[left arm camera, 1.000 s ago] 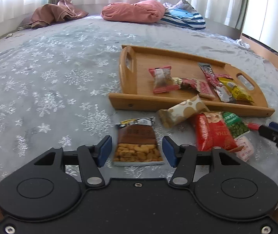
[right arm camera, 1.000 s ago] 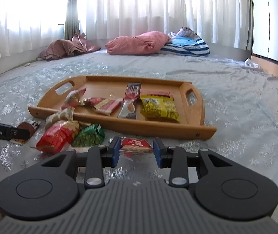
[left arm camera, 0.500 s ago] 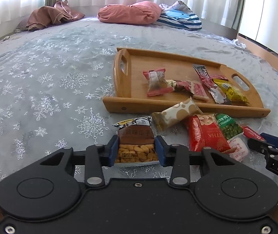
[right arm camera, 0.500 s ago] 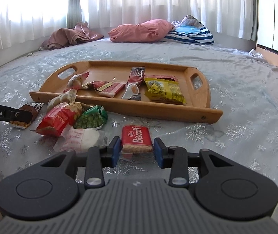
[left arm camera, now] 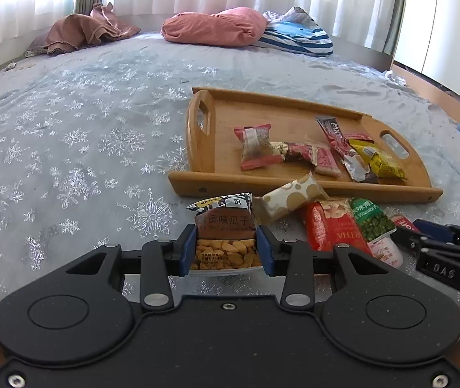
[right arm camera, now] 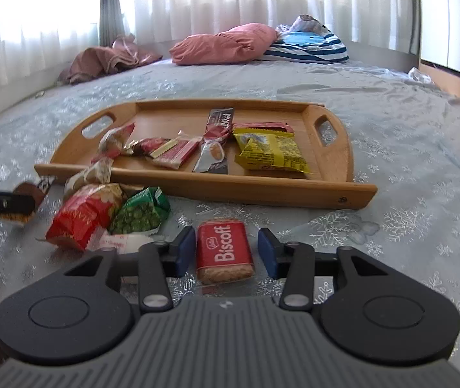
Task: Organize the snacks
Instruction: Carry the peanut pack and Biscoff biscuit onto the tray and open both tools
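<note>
The left claw [left arm camera: 226, 249] has black arms, blue pads, silver pivot screws and two round discs on a flat black body. The right claw [right arm camera: 226, 249] looks alike, with a grey ribbed body.

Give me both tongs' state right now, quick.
Left tongs: shut on the sunflower seed packet.
Right tongs: open, jaws just been widening; the Biscoff packet lies between them, pads clear of it.

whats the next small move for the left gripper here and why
Probably lift. The left gripper has its pads against both sides of the sunflower seed packet, which lies on the bedspread short of the wooden tray, where sorted snacks already sit.
</note>
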Action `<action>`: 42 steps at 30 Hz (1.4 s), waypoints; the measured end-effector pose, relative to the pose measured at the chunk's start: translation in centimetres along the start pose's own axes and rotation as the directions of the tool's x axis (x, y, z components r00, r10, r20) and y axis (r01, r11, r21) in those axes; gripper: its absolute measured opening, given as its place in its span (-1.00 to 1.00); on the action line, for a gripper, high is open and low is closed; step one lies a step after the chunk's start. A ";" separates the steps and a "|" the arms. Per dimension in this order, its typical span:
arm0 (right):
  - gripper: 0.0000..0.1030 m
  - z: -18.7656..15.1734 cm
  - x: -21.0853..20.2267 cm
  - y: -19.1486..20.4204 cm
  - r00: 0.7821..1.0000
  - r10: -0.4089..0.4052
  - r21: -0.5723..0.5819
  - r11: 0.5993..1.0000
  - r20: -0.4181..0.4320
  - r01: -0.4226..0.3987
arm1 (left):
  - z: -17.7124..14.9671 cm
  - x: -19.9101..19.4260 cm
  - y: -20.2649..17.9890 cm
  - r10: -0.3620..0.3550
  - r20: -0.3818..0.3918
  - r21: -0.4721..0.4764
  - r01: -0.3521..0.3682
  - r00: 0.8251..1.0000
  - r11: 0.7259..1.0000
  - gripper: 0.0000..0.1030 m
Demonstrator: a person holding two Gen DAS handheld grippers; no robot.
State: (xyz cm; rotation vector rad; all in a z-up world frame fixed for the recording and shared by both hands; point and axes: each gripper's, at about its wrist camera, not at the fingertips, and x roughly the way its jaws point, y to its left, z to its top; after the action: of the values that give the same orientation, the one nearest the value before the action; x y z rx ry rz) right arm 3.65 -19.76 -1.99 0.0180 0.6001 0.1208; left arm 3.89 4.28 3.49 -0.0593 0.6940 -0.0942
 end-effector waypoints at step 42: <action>-0.26 15.0 11.8 -7.8 0.999 -0.014 0.238 0.971 -0.036 0.022 | 15.1 14.2 -1.6 -0.030 -0.016 0.010 0.031 0.999 0.999 -0.27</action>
State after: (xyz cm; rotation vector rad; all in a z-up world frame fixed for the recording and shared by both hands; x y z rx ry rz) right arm 22.59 -25.86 3.37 0.2438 0.6458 0.0309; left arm 24.26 1.52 6.18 -0.0595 0.7089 -0.1275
